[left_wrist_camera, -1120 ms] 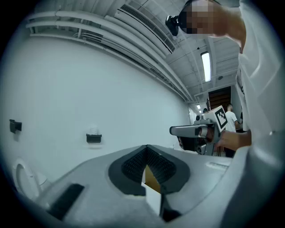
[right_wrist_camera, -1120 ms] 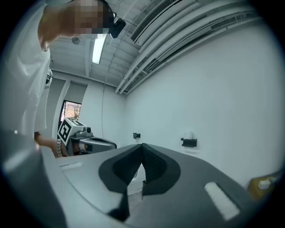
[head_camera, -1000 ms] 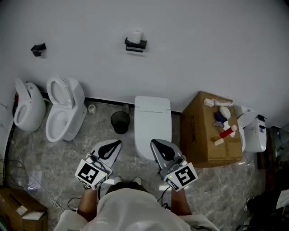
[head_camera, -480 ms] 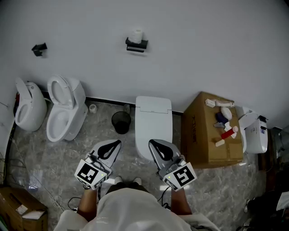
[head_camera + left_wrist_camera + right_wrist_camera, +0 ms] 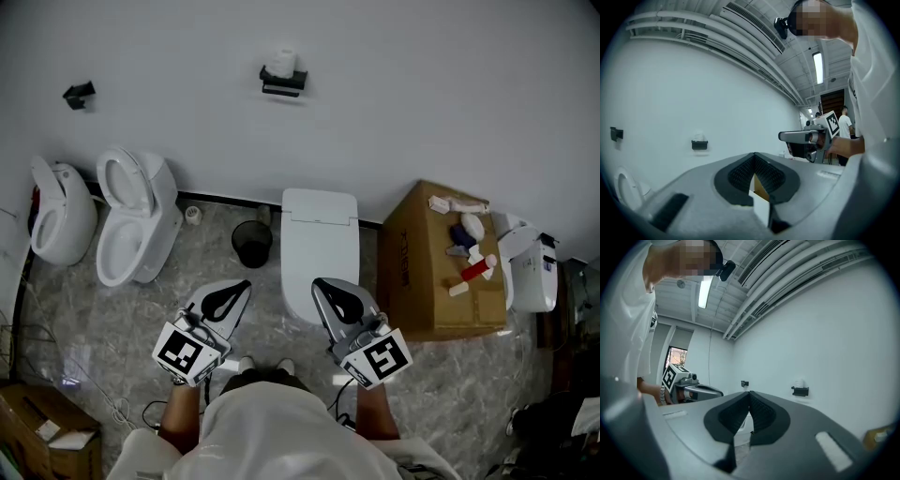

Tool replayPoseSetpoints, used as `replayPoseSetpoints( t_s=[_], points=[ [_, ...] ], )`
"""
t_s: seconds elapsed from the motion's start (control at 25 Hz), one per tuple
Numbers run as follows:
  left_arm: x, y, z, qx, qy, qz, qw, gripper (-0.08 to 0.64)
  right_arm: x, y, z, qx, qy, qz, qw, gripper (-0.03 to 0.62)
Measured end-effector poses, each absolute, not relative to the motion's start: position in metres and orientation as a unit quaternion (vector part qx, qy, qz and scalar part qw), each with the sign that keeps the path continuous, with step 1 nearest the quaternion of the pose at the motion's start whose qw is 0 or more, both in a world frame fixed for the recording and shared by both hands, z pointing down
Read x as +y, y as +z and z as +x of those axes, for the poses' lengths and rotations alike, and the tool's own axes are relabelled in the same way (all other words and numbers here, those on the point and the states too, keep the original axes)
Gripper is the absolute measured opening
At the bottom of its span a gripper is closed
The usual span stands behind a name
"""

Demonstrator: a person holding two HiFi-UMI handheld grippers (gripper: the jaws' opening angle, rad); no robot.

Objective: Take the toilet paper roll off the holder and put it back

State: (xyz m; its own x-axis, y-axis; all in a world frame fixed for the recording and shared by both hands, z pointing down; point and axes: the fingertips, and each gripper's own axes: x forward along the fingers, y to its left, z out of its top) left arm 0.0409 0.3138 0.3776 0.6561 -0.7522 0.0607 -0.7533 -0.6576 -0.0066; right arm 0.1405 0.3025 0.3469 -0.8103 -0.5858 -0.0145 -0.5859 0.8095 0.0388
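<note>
Nearest the camera, the person (image 5: 281,436), in a white shirt, holds two grippers low over the marbled grey floor (image 5: 122,319). The left gripper (image 5: 242,289) has its jaws pressed together at the tips with nothing between them. The right gripper (image 5: 321,285) is likewise closed and empty. Each carries one marker cube. Both point toward the wall, well apart from the task's things.

Beyond them stand three toilets. One closed toilet (image 5: 319,246) is straight ahead of the right gripper. Two more with raised lids stand side by side at the left, a nearer open toilet (image 5: 131,225) and an outer open toilet (image 5: 58,214). One black waste bin (image 5: 251,244) sits between the closed toilet and the nearer open one.

Two boxes are in view. A large cardboard box (image 5: 422,272) stands just right of the closed toilet, with several small white, blue and red items on top. A smaller box (image 5: 42,436) is in the lower left corner.

Farthest off, the white wall (image 5: 422,94) bears two black fittings: a small bracket (image 5: 79,94) at the left and the holder (image 5: 283,84) above the closed toilet. One toilet paper roll (image 5: 284,64) sits on the holder. It is white, short and round, and appears to stand on end on top of the black holder. Finer detail is too small to make out.
</note>
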Motion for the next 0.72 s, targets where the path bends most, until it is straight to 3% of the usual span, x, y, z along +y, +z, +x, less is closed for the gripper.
replayPoseSetpoints(
  t_s=[0.72],
  points=[
    [0.289, 0.389, 0.051, -0.432, 0.036, 0.901, 0.012, 0.002, 0.267, 0.358, 0.166, 0.948, 0.009, -0.318, 0.017, 0.009]
  ],
)
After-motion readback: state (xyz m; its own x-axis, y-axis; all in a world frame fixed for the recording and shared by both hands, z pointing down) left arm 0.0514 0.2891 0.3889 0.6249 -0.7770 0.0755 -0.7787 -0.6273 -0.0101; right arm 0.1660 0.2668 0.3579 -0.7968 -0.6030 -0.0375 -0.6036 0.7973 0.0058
